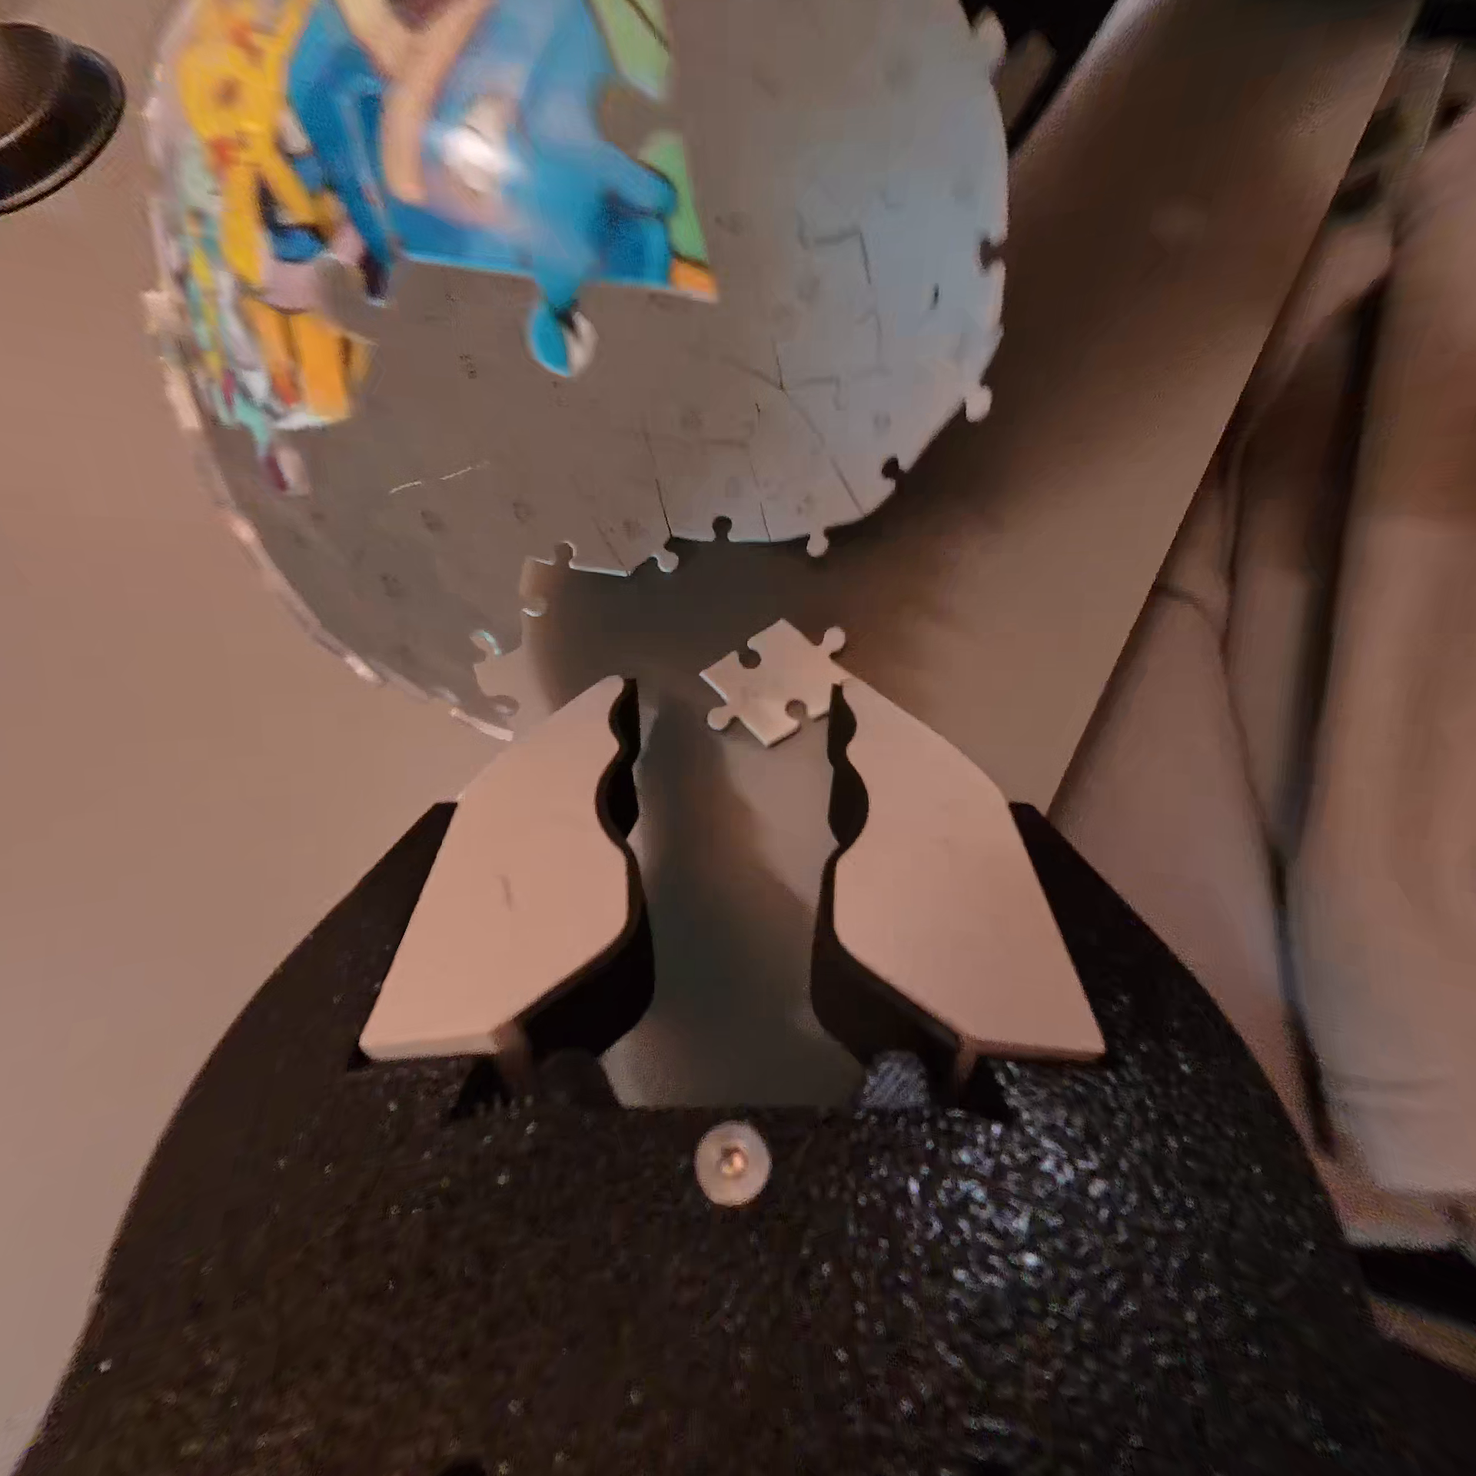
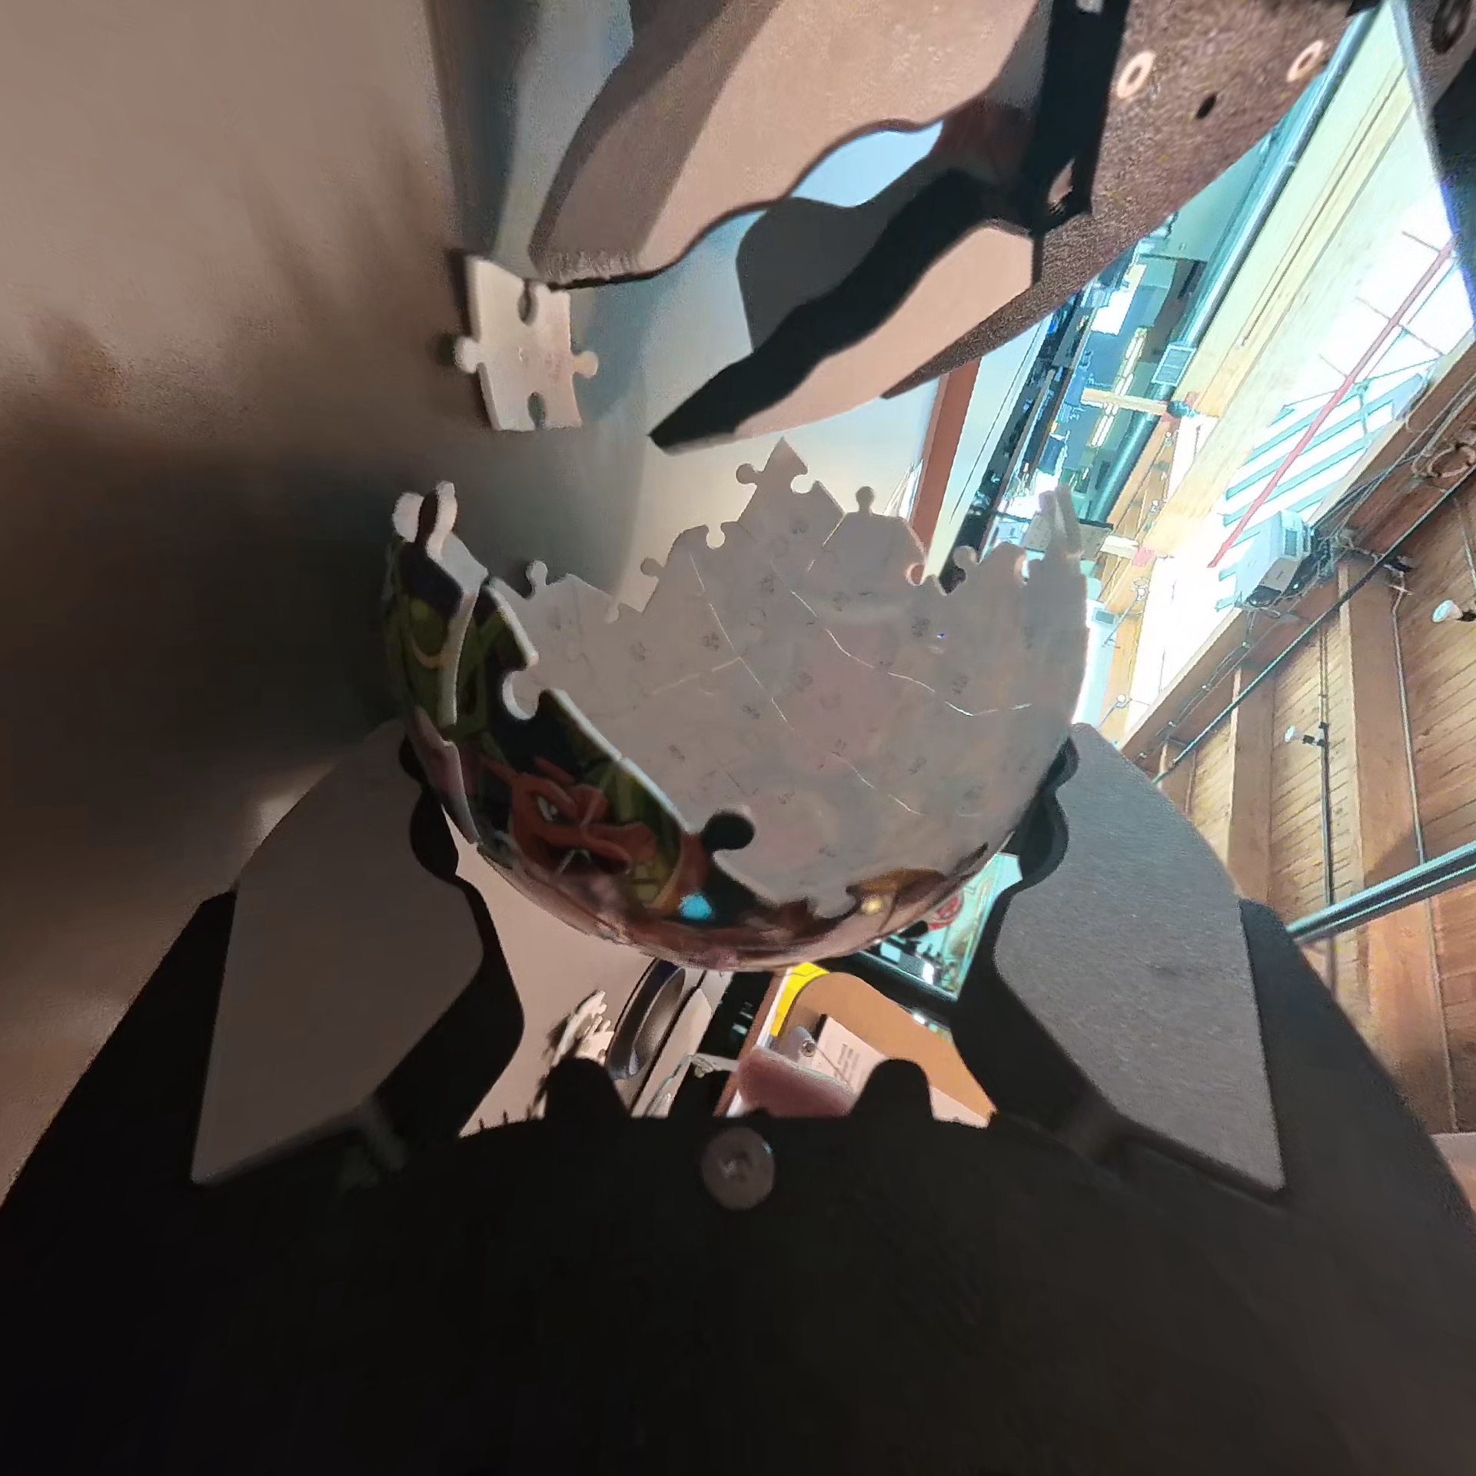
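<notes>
My left gripper (image 1: 731,693) is open, low over the beige table (image 1: 160,799). A loose white puzzle piece (image 1: 771,679) lies face down on the table, touching my right fingertip (image 1: 837,703). Just beyond it is a curved puzzle shell (image 1: 607,415), white inside with a colourful printed outside. My right gripper (image 2: 731,767) is shut on this shell (image 2: 799,687), a finger on each side, with the jagged open rim facing away. In the right wrist view the left gripper (image 2: 615,351) shows above the shell, by the loose piece (image 2: 519,351).
A dark round object (image 1: 40,104) stands at the far left of the table. Beige cloth (image 1: 1318,639) runs along the table's right edge. Below the shell in the right wrist view are more loose pieces (image 2: 583,1030) and a dark round object (image 2: 663,1014). A wooden wall (image 2: 1358,759) is behind.
</notes>
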Motion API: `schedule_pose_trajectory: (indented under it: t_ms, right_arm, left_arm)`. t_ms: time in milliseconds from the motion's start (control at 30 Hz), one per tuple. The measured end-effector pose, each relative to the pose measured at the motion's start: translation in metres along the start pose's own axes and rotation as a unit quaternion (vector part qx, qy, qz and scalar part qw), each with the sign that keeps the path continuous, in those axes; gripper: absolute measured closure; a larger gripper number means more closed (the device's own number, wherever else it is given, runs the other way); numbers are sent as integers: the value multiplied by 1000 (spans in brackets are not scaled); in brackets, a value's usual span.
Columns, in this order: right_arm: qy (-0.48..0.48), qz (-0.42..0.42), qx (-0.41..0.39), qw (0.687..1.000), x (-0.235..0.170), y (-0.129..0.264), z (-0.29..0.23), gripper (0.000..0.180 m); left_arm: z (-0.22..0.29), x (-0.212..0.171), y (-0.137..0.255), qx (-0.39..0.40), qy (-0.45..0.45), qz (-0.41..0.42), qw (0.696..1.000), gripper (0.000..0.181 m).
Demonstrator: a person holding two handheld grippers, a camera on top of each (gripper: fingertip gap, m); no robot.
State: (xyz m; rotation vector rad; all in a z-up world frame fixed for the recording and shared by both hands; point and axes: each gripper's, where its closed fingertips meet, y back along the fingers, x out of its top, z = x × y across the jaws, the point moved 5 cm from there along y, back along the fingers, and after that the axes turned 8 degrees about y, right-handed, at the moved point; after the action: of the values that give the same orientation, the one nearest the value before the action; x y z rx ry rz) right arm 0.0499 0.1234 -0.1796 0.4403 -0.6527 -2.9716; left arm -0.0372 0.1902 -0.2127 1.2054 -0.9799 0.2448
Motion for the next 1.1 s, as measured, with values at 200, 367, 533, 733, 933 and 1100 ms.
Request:
schedule_pose_trajectory:
  t_ms: [200,367,533,733,933,1100]
  right_arm:
    - [41,-36,-18,998,3,1,-1,41]
    - [63,-48,-21,997,6,5,-3,40]
    - [69,-43,-11,997,11,9,-3,40]
    - [69,-44,-4,997,8,10,-4,39]
    - [52,-38,4,998,8,11,-4,39]
    - [28,-24,15,999,10,14,-4,40]
  left_arm:
    - [4,-7,-2,82,121,9,989,134]
    - [19,-4,-2,80,147,13,986,135]
    - [-3,2,8,152,174,39,972,125]
    - [-13,12,32,243,100,13,965,124]
    - [3,49,30,391,-155,178,890,123]
    - [11,57,18,496,-334,190,779,129]
